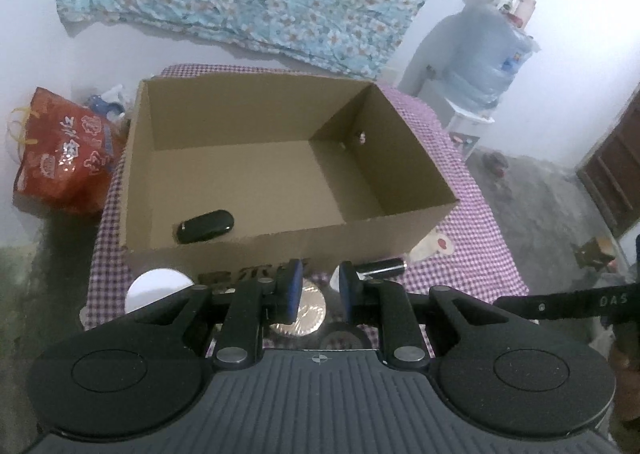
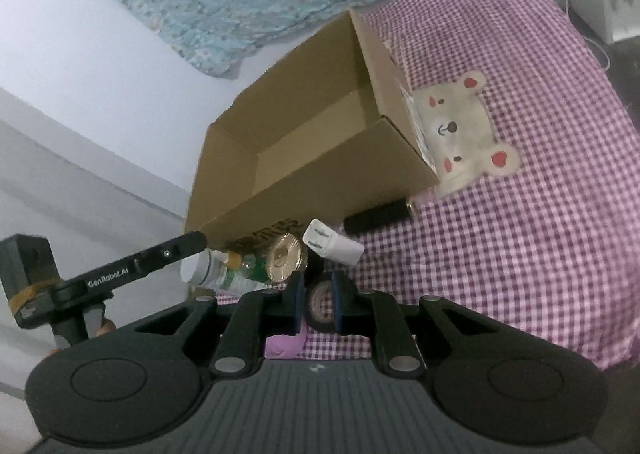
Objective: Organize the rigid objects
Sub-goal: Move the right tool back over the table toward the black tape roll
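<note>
Right claw point(image 2: 316, 304): narrowed around a black tape roll point(image 2: 320, 304) standing on edge on the purple gingham desk point(image 2: 520, 254); contact of the pads cannot be confirmed. Left claw point(image 1: 319, 288): partly open, empty, hovering above a round gold-coloured metal tin point(image 1: 306, 312) just before the open brown cardboard box point(image 1: 280, 161). Box holds one glossy black oval case point(image 1: 206, 226). Nearby: white plug adapter point(image 2: 332, 248), black cylinder point(image 2: 378, 219), white-capped green-labelled bottle point(image 2: 224, 274). Risk, as judged: the roll may roll or slip out if gripped off-centre, nudging its close neighbours.

"genrobot.ai" on the black gripper bar point(image 2: 132, 272), "das" on a strap point(image 1: 592, 300)
</note>
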{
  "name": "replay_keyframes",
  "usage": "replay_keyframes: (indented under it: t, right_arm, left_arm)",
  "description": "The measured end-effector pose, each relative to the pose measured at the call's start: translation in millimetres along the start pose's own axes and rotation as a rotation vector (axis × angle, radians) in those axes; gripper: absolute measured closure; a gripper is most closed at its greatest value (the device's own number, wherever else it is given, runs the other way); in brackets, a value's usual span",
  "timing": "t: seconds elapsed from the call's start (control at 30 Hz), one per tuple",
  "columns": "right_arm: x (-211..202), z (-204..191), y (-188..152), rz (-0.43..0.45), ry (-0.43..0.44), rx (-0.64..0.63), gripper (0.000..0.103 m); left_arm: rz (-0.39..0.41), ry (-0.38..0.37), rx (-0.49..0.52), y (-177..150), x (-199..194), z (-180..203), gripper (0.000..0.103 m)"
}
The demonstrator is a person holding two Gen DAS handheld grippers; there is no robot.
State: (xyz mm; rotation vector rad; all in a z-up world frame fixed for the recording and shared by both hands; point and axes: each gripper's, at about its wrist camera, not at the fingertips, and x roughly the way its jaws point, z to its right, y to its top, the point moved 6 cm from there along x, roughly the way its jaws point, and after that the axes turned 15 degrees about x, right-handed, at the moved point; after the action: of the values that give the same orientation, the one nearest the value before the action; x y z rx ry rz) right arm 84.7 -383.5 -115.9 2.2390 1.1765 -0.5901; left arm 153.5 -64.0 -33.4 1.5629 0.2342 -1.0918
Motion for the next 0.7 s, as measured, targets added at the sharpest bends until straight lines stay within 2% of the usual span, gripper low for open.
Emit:
replay_keyframes:
  t: [0.37, 0.7]
  right_arm:
    - [-7, -24, -7, 0.006, 0.018, -0.063, 0.087]
    - [5, -27, -14, -0.032, 0.019, -0.050, 0.087]
  left_arm:
    - [0.020, 0.003, -0.023, -13, -14, -4, 0.082]
    - [0.010, -0.003, -0.056, -22, -12, -12, 0.080]
